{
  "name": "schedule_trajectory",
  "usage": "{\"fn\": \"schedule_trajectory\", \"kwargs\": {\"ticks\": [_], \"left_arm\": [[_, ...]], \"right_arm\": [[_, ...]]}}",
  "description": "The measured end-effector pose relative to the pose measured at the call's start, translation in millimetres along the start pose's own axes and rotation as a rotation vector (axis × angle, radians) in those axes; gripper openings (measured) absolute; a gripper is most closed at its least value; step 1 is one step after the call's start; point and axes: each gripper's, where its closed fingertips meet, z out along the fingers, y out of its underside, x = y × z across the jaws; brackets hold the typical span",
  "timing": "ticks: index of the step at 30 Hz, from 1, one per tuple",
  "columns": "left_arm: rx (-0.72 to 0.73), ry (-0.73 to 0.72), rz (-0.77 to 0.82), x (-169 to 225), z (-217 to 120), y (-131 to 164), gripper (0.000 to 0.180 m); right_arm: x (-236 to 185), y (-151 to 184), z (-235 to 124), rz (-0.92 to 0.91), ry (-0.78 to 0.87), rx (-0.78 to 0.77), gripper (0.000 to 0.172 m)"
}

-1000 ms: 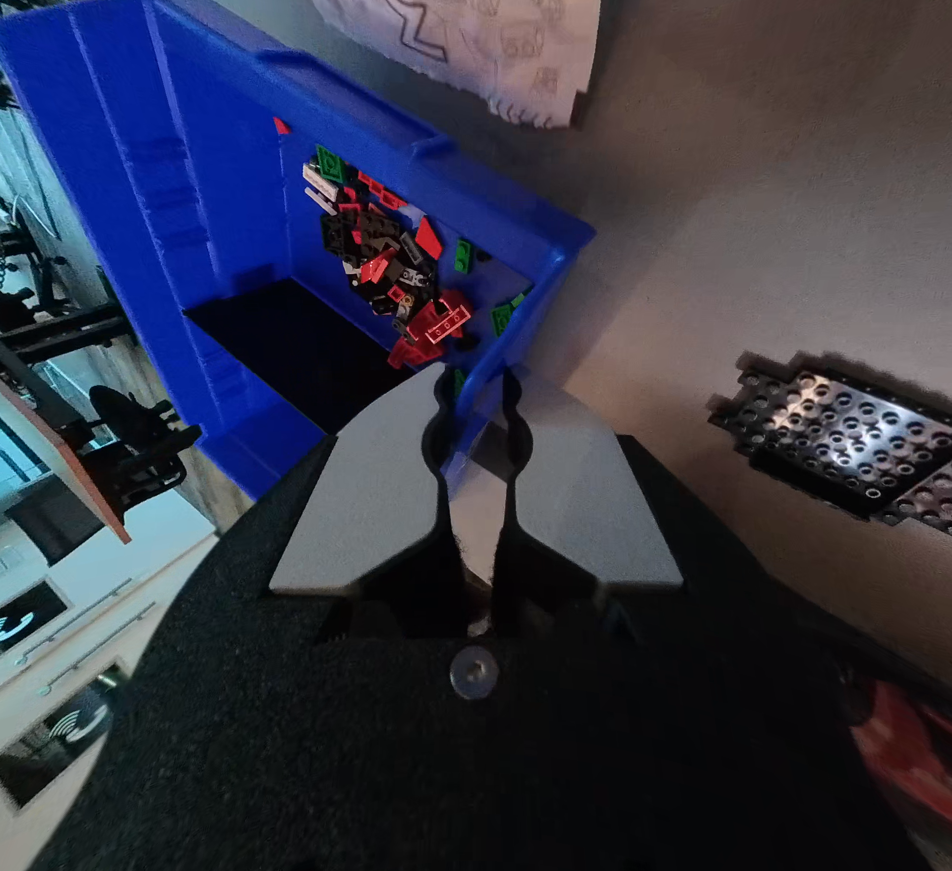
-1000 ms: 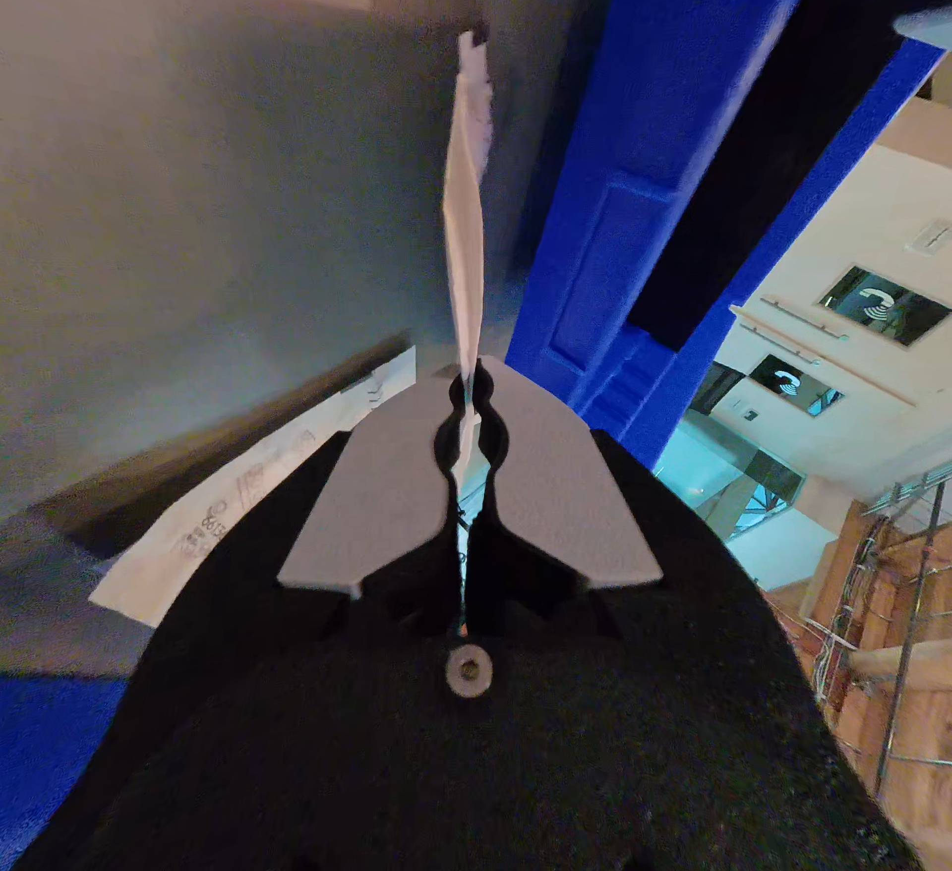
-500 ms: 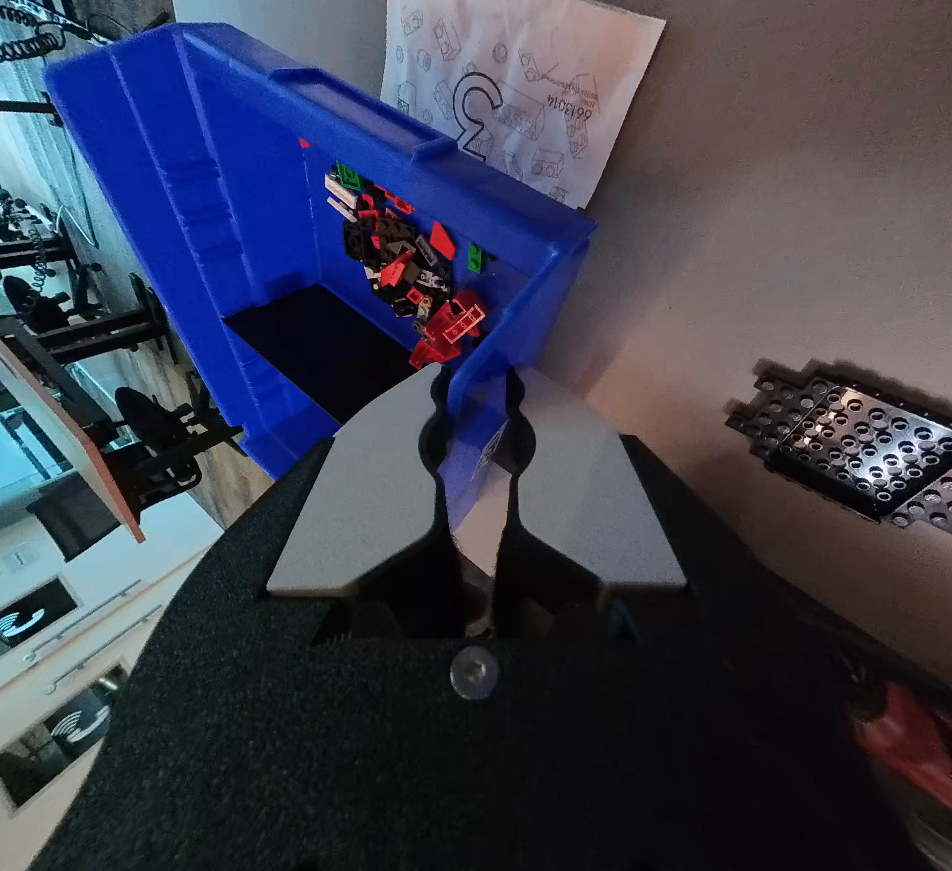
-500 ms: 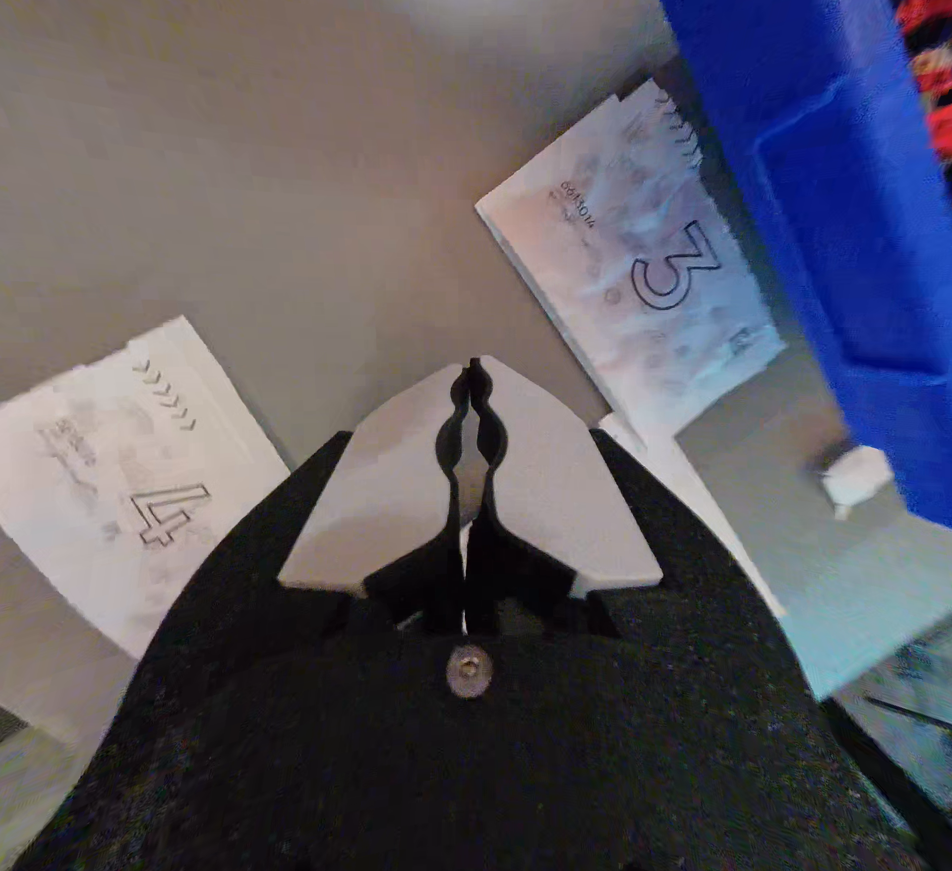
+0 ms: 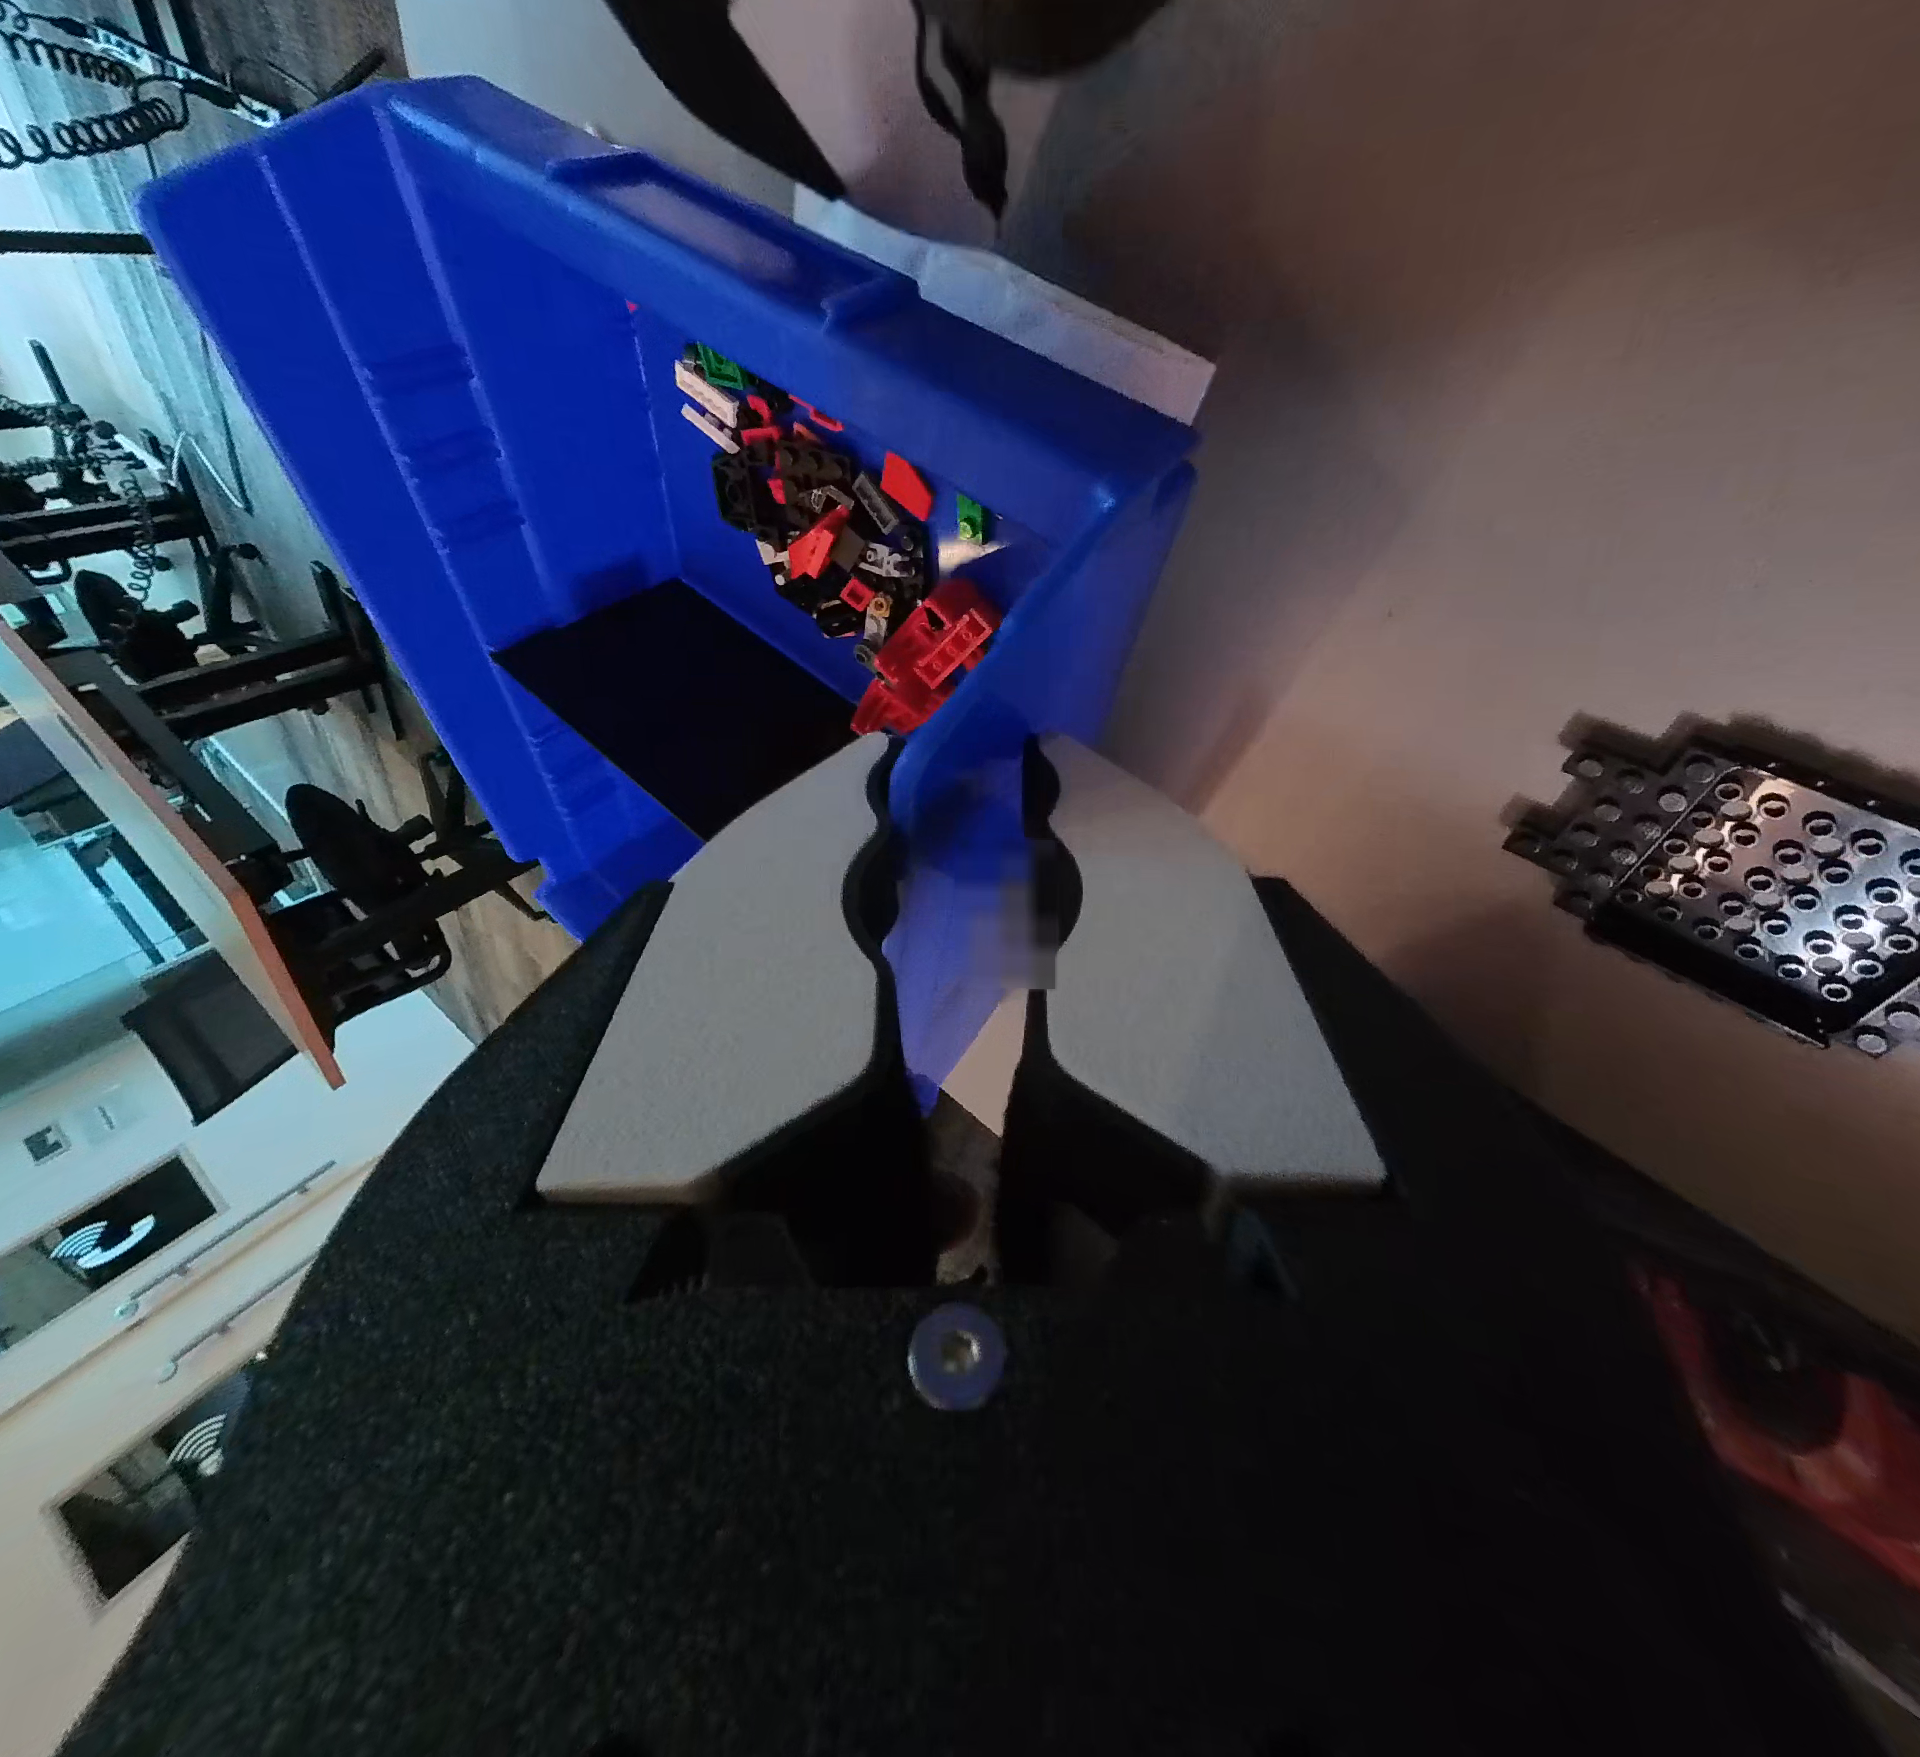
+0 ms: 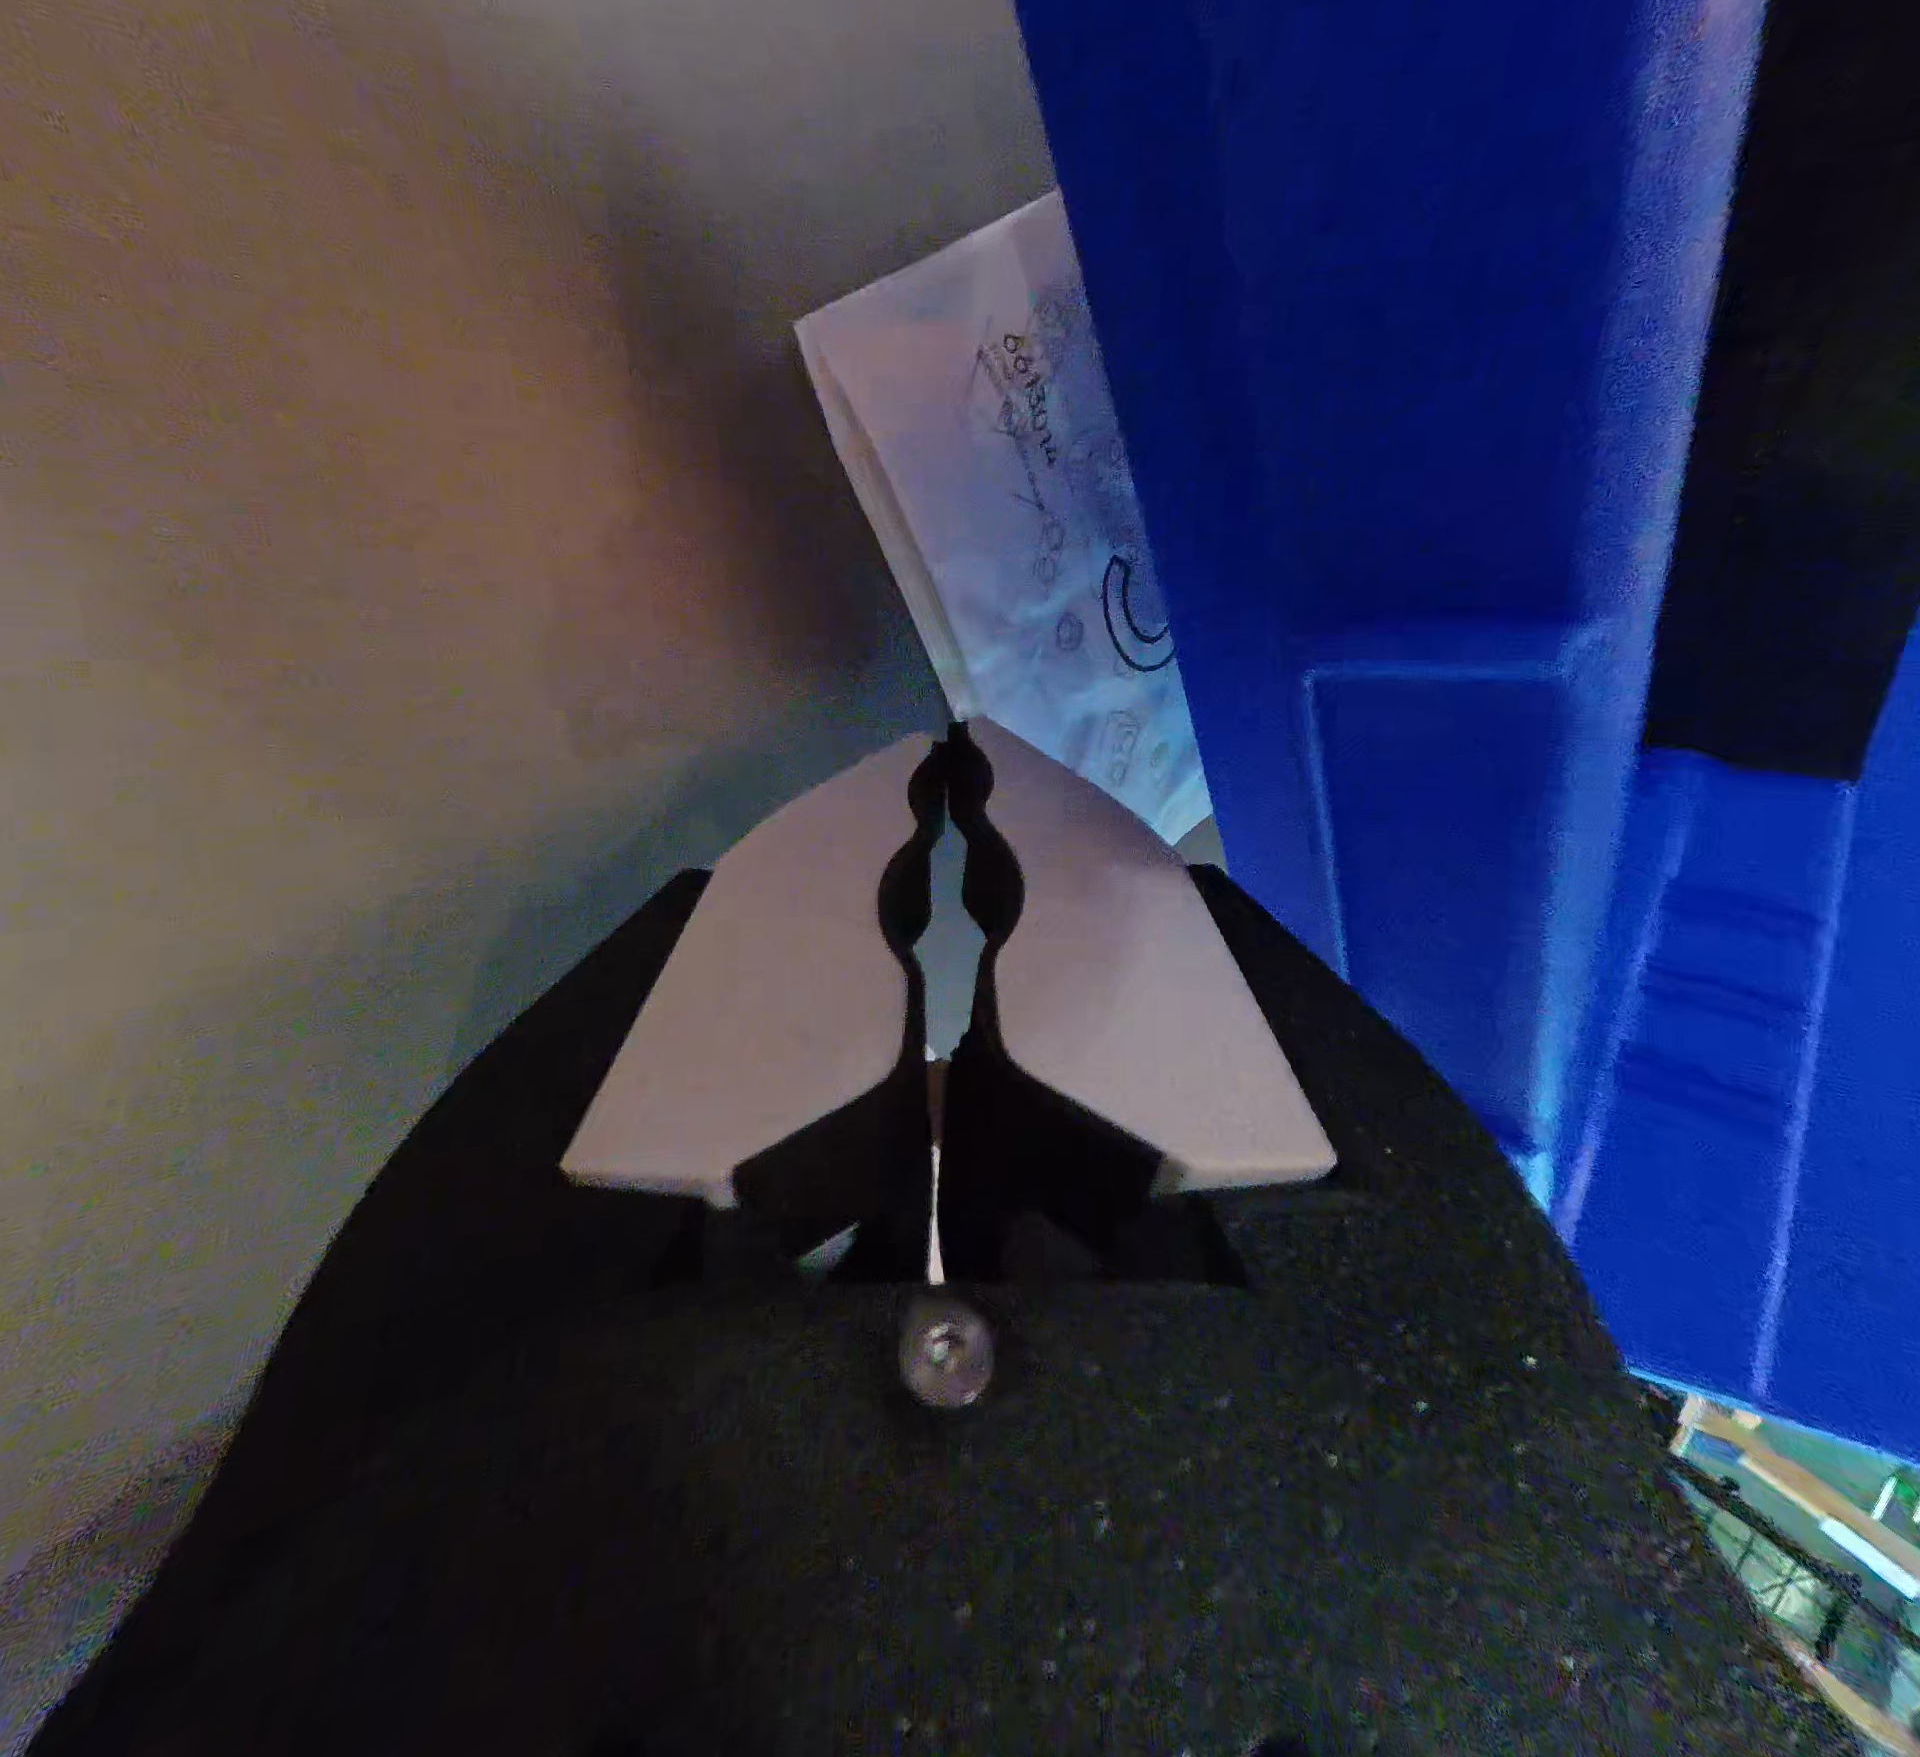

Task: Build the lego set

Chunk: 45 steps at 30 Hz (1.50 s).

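Observation:
My left gripper (image 5: pixel 956 757) is shut on the rim of a blue plastic bin (image 5: pixel 468 408), near its corner, and holds it tipped up. Small red, black, grey and green bricks (image 5: pixel 831 533) lie heaped inside against its wall. My right gripper (image 6: pixel 951 741) is shut. Its tips meet the near corner of a white printed paper bag (image 6: pixel 997 481) lying beside the bin's outer wall (image 6: pixel 1351 357). I cannot tell whether the corner is pinched. In the left wrist view the right gripper (image 5: pixel 977 149) hangs over that bag (image 5: pixel 1060 325) behind the bin.
Black studded plates (image 5: pixel 1745 886) lie on the grey table (image 5: pixel 1507 305) to the right. A red object (image 5: pixel 1787 1458) shows at the lower right edge. Desks and chairs stand beyond the table on the left. Some 15 centimeters of space lies between my two pairs of fingers.
A second ago my right gripper held the bag up on edge. Half a second ago the bag lay flat, apart from the shut jaws. Now the tips are at its corner. The left still holds the bin.

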Motion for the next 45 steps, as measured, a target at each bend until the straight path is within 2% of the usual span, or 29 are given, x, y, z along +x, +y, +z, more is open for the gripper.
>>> {"fn": "schedule_trajectory", "kwargs": {"ticks": [4,7,10,14,17,18,19,23,27,29,31,34,36,37,39,42,44,45], "left_arm": [[-0.009,0.0,0.006,3,1,1,0.02],[-0.017,0.004,0.009,4,2,1,0.02],[-0.033,0.005,0.013,4,3,0,0.019],[-0.059,0.011,0.031,7,6,3,0.018],[-0.048,-0.001,0.039,8,10,-1,0.019],[-0.042,-0.005,0.036,9,12,-4,0.018],[-0.03,-0.01,0.023,10,13,-8,0.017],[-0.022,-0.012,-0.063,13,5,-14,0.047],[-0.006,-0.122,-0.227,6,-38,-31,0.06],[0.033,-0.209,-0.396,8,-70,-45,0.07],[0.125,-0.224,-0.622,23,-104,-70,0.083],[0.333,-0.268,-0.883,52,-159,-119,0.097],[0.418,-0.296,-1.011,77,-190,-147,0.114],[0.425,-0.277,-1.069,95,-200,-160,0.122],[0.424,-0.272,-1.158,129,-217,-180,0.131],[0.427,-0.323,-1.299,171,-234,-198,0.126],[0.393,-0.355,-1.353,200,-236,-203,0.113],[0.387,-0.357,-1.377,214,-233,-207,0.101]], "right_arm": [[-25,11,-12,-0.072,-0.148,-0.003,0.0],[-15,10,-4,-0.145,-0.063,-0.007,0.0],[2,1,10,-0.142,0.019,-0.009,0.0],[-7,-2,-8,-0.153,-0.057,0.018,0.001],[-7,-1,-53,-0.072,-0.089,0.075,0.0],[-2,0,-73,-0.023,-0.083,0.105,0.016],[6,3,-92,0.041,-0.072,0.129,0.021],[31,8,-182,0.37,-0.058,0.337,0.042],[26,16,-268,0.668,-0.104,0.616,0.069],[5,24,-294,0.739,-0.124,0.676,0.088],[-31,26,-307,0.746,-0.153,0.689,0.103],[-99,17,-307,0.669,-0.209,0.665,0.108],[-145,10,-290,0.576,-0.244,0.603,0.093],[-164,8,-279,0.535,-0.258,0.557,0.08],[-193,4,-255,0.492,-0.278,0.491,0.07],[-219,2,-229,0.436,-0.306,0.414,0.065],[-220,9,-215,0.404,-0.269,0.364,0.062],[-219,10,-211,0.4,-0.262,0.357,0.06]]}}
